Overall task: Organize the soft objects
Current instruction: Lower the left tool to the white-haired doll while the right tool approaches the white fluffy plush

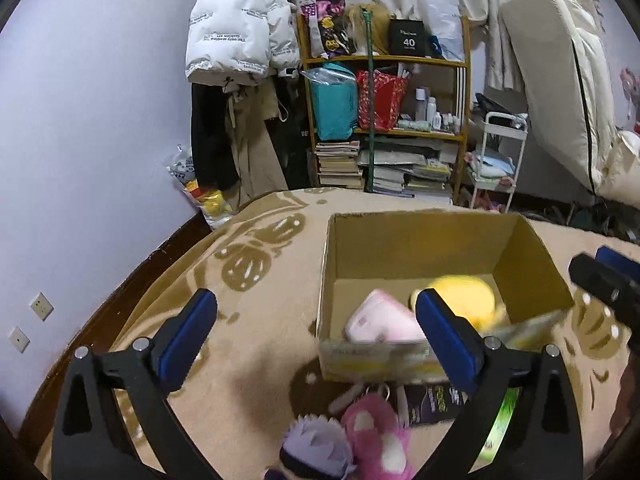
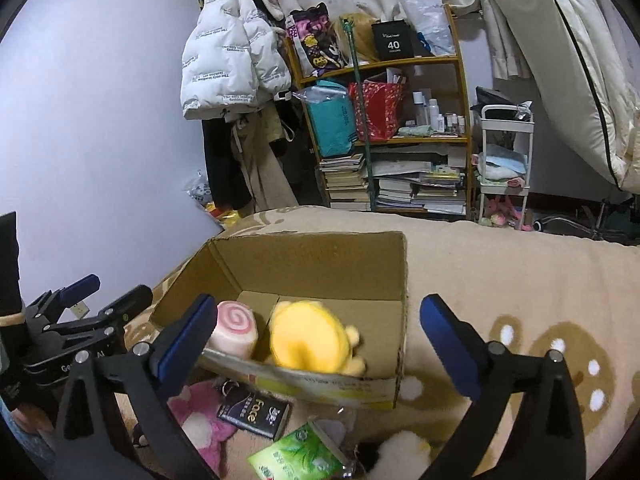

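Note:
An open cardboard box (image 1: 412, 248) (image 2: 312, 264) stands on a beige patterned blanket (image 2: 500, 272). Inside it lie a pink swirl roll plush (image 1: 380, 320) (image 2: 236, 330) and a yellow plush (image 1: 472, 296) (image 2: 308, 336), which is blurred. My left gripper (image 1: 316, 300) (image 2: 116, 286) is open before the box's left front corner, holding nothing. My right gripper (image 2: 320, 304) (image 1: 592, 258) is open over the box's front, empty. In front of the box lie a pink plush (image 1: 372, 436) (image 2: 196, 420), a purple plush (image 1: 316, 448) and a white plush (image 2: 400, 452).
A black tissue pack (image 2: 254, 412) and a green pack (image 2: 300, 456) lie among the plushes. Behind the bed stand a wooden shelf (image 1: 384, 60) with books and bags, a hanging white jacket (image 1: 232, 36), a white cart (image 1: 500, 152) and a leaning mattress (image 1: 560, 80).

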The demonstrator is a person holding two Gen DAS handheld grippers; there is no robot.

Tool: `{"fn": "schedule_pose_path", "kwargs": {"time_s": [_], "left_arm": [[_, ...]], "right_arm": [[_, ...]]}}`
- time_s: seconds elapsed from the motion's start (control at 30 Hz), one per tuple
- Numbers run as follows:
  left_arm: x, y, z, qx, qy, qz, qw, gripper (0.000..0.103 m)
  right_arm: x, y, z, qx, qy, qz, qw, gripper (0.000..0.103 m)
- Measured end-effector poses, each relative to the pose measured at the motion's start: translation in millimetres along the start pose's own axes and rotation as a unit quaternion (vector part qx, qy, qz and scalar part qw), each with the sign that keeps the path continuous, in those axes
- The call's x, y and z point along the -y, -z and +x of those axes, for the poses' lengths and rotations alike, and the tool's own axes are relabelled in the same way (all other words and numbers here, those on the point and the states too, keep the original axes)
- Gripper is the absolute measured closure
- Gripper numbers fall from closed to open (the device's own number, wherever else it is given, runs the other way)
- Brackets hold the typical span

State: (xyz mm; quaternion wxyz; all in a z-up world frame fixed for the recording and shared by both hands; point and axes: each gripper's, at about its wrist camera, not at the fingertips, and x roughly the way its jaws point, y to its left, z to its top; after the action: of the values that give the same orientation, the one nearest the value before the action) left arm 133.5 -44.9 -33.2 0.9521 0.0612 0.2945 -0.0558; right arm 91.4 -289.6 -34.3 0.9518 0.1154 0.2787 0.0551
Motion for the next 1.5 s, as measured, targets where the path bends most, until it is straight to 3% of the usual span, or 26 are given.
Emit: {"fn": "schedule_pose_path", "kwargs": {"time_s": [0.23,0.47,0.63,0.8,1.03,1.23,1.37,1.5], "left_arm": [[-16.5,6.5,-24.7,-0.021,0.002,-0.009,0.9997,0.004],[-34.9,18.4,-36.7,-0.070,-0.003,-0.022,0.9973,0.004],[-35.9,24.3,-55.1,-0.065,-0.009,-0.004,0.9978,0.004],[-37.6,30.3,-59.3,-0.084,0.004,-0.008,0.9964,0.004],[-40.0,34.8,-47.3,-0.113,0.009,-0.020,0.9934,0.004],[-37.6,47.8,-23.2,-0.170,0.009,-0.020,0.9852,0.004],[-32.7,53.7,-14.5,-0.187,0.011,-0.011,0.9822,0.004],[-32.7,60.6,-4.7,-0.216,0.014,-0.010,0.9763,0.004]], "right_arm": [[-5.0,0.0,-29.0,0.009,0.011,-0.013,1.000,0.000],[-10.7,4.8,-53.6,0.010,0.013,-0.011,1.000,0.000],[-17.3,8.3,-69.5,0.015,0.025,-0.022,0.999,0.000],[-21.7,7.9,-82.8,0.016,0.029,-0.023,0.999,0.000],[-18.8,19.4,-79.6,-0.023,0.047,-0.026,0.998,0.000],[-9.2,27.9,-67.0,-0.051,0.048,-0.009,0.998,0.000],[-1.4,34.2,-53.0,-0.077,0.055,0.003,0.996,0.001],[11.3,43.5,-37.0,-0.111,0.045,0.037,0.992,0.012]]}}
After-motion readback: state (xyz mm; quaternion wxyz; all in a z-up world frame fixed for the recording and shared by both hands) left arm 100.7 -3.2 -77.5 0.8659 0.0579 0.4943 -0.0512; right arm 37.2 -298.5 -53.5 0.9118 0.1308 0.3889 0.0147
